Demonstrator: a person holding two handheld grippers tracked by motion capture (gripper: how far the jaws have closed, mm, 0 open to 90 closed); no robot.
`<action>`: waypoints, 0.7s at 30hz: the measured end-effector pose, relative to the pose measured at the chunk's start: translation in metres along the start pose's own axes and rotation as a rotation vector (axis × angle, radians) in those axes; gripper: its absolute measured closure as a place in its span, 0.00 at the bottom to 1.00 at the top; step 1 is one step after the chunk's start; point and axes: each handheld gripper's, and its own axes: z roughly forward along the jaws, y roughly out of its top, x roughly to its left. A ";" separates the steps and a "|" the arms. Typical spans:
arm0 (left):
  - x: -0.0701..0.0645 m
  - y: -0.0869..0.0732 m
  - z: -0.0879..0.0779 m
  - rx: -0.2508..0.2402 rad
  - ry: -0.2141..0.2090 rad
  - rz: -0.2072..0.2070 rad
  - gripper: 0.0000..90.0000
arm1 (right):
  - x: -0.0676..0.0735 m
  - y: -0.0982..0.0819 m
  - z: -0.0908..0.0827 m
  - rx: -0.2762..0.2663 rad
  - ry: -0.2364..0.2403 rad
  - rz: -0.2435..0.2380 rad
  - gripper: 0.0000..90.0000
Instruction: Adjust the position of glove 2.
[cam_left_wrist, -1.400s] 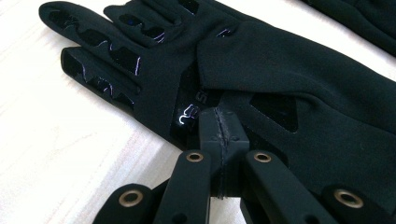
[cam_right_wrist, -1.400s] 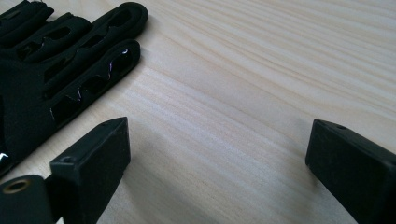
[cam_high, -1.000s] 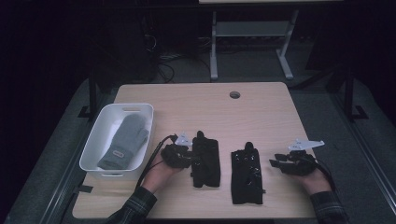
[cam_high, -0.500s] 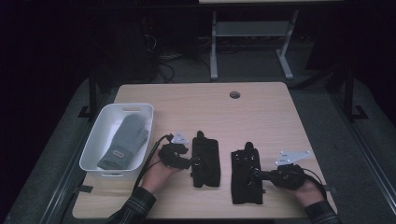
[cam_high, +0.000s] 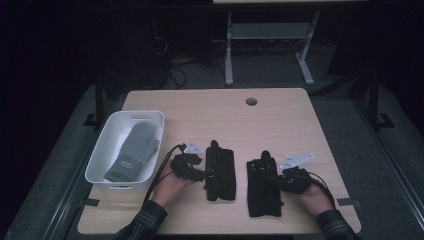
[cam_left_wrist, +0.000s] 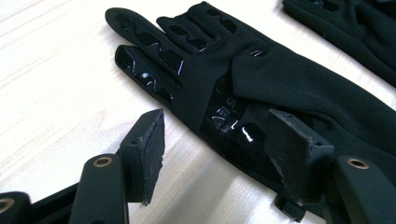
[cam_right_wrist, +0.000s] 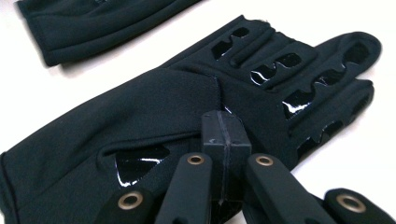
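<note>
Two black gloves flat mid-table: left glove (cam_high: 220, 170), right glove (cam_high: 263, 181), near each other, apart. Left gripper (cam_high: 196, 173) at left glove's edge, jaws just opening, one pad over the palm, not pressing. Right gripper (cam_high: 280, 178) over right glove, jaws clenched together, nothing gripped. White bin (cam_high: 100, 159) holding grey mitten (cam_high: 131, 151) at table's left. Cable hole (cam_high: 251, 101) farther back.

**Three cameras, one tabletop**

A fixed camera above the person's side looks forward and down across the whole wooden table (cam_high: 300, 130), with both forearms entering from the bottom edge. A second camera rides on the left gripper (cam_left_wrist: 210, 154), looking low and close along its jaws at the left black glove (cam_left_wrist: 261, 88). A third rides on the right gripper (cam_right_wrist: 223, 140), just as near to the right black glove (cam_right_wrist: 187, 102). Both gloves also lie in the overhead view, side by side at the table's near edge.
</note>
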 end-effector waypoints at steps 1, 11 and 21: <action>0.000 0.000 0.000 0.001 0.002 0.002 0.41 | -0.001 0.002 0.001 0.000 -0.006 0.003 1.00; 0.001 0.000 0.003 0.006 0.006 0.002 0.41 | -0.007 0.025 0.022 -0.005 -0.041 -0.002 1.00; 0.002 0.000 0.007 0.002 -0.005 -0.028 0.47 | -0.010 0.031 0.015 -0.050 -0.051 -0.001 1.00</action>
